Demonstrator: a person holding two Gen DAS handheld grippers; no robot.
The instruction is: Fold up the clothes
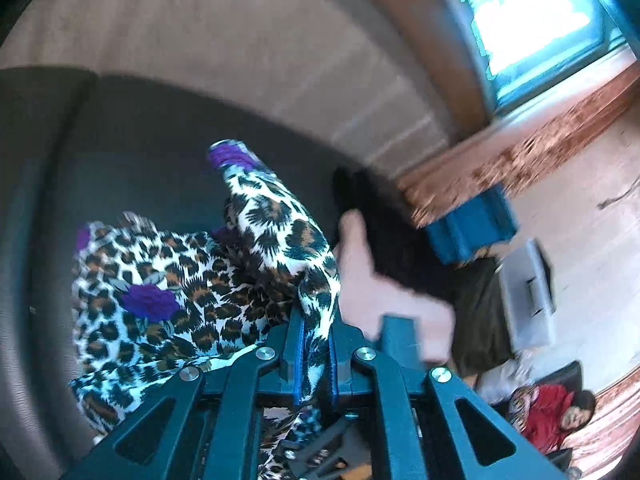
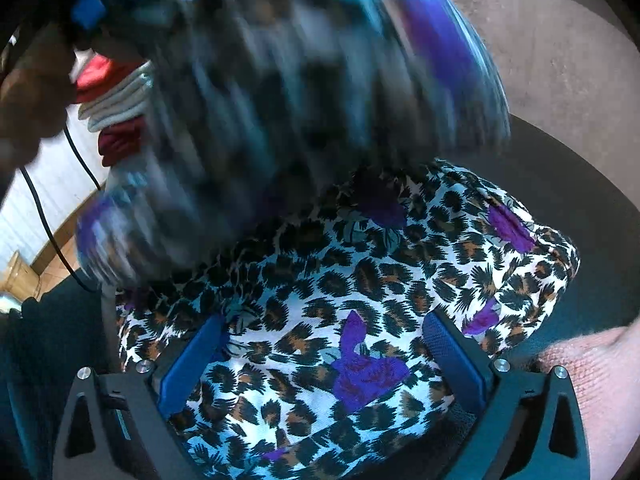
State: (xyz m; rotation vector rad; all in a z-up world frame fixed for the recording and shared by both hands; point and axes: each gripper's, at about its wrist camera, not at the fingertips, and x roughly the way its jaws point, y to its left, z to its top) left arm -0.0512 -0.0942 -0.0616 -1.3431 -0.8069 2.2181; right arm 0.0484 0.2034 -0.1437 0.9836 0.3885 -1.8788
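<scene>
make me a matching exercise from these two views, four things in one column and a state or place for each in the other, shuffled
Things:
1. left gripper
2. right gripper
3. leopard-print garment with purple flowers
4. stack of folded red and grey clothes

States or places:
A. jaws spread wide, nothing between them
B. far left in the right wrist view
C. partly lifted, partly lying on the dark surface
D. jaws pinching a fold of fabric

Pairs: 1-D, 2-A, 3-C, 4-B

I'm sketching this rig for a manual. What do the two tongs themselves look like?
Both the left tongs and the right tongs have dark blue-black plastic arms with triangular cut-outs, round silver screw heads, and bright blue textured pads lining the inner faces of the fingers.
</scene>
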